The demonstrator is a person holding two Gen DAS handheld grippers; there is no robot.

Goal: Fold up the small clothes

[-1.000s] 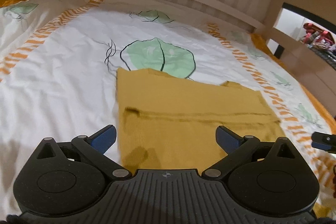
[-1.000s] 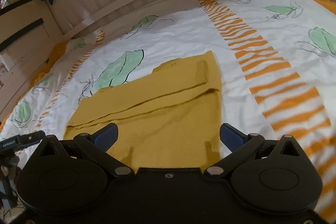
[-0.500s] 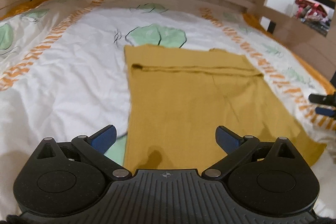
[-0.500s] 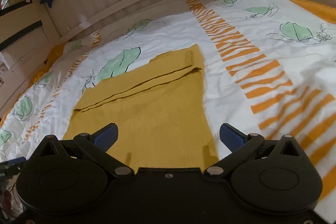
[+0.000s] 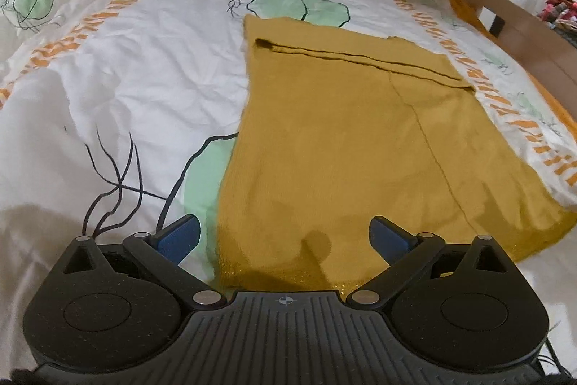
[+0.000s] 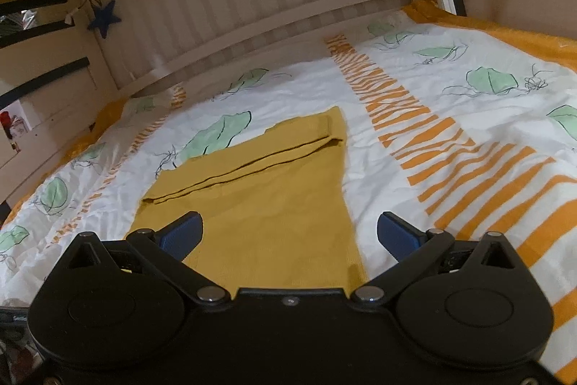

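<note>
A mustard-yellow knitted garment point(image 5: 342, 139) lies flat on the bed, with a sleeve folded across its far end. It also shows in the right wrist view point(image 6: 274, 197). My left gripper point(image 5: 285, 237) is open and empty, its blue fingertips straddling the garment's near left hem corner. My right gripper point(image 6: 288, 235) is open and empty over the garment's near right edge. Neither gripper holds cloth.
The bed has a white quilt point(image 5: 137, 67) with green leaves and orange stripes point(image 6: 432, 147). A wooden slatted bed rail point(image 6: 288, 9) runs along the far side. A dark blue star point(image 6: 104, 18) hangs on the rail at left.
Both grippers have drawn back toward the garment's near hem, so more of the garment shows ahead of them. Both stay open. The garment has not moved.
</note>
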